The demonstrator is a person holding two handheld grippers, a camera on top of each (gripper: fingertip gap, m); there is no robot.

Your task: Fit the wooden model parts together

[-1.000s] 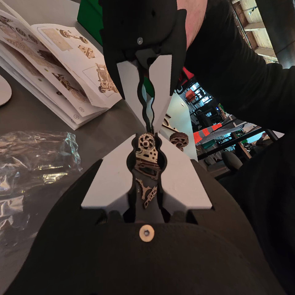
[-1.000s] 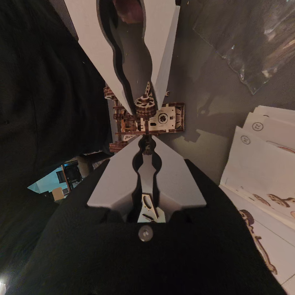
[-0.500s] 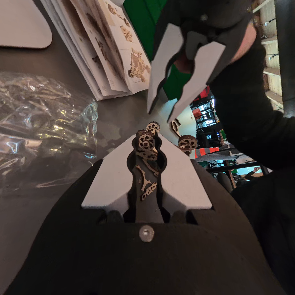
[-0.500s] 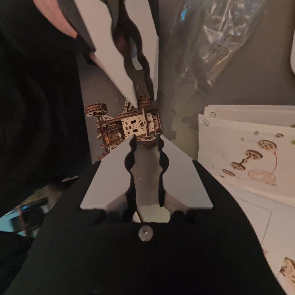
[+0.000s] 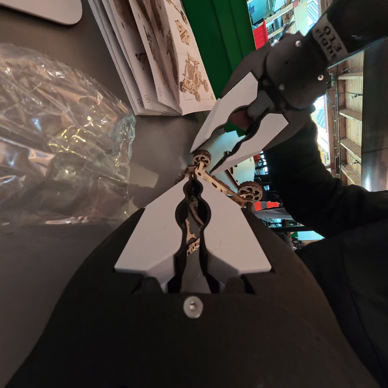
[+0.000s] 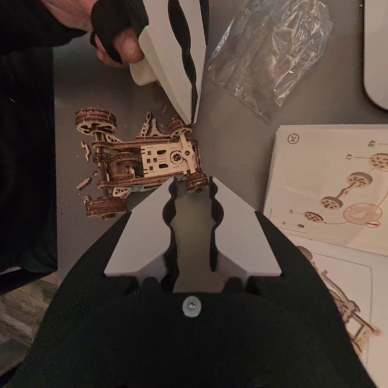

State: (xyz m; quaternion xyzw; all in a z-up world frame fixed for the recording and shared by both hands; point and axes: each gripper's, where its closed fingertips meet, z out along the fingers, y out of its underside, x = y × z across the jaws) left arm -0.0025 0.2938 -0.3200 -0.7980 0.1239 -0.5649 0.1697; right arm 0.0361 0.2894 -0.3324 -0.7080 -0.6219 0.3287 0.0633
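Note:
The wooden model car [image 6: 147, 163] lies on the grey table, wheels sideways. My left gripper [image 5: 192, 178] is shut. In the right wrist view it [image 6: 192, 120] comes down from the top, tips against one small front wheel [image 6: 179, 128], with nothing visible between them. My right gripper [image 6: 192, 181] is open and empty, its tips on either side of the other small front wheel [image 6: 196, 182]. In the left wrist view the right gripper [image 5: 202, 160] straddles that wheel [image 5: 201, 157], and part of the car [image 5: 218, 184] shows past my fingers.
Loose wooden bits [image 6: 85, 149] lie left of the car. A clear plastic bag [image 6: 270, 56] lies beyond it. An open instruction booklet [image 6: 327, 184] is at the right. A green box [image 5: 218, 42] stands behind the booklet. A person's hand [image 6: 123, 46] holds the left gripper. The tips of one gripper are about 5 cm away from the tips of the other.
The right gripper let go of the front wheel axle, opened and drew back a little. The left gripper's jaws closed and now sit beside the small wheel. The car lies on the table.

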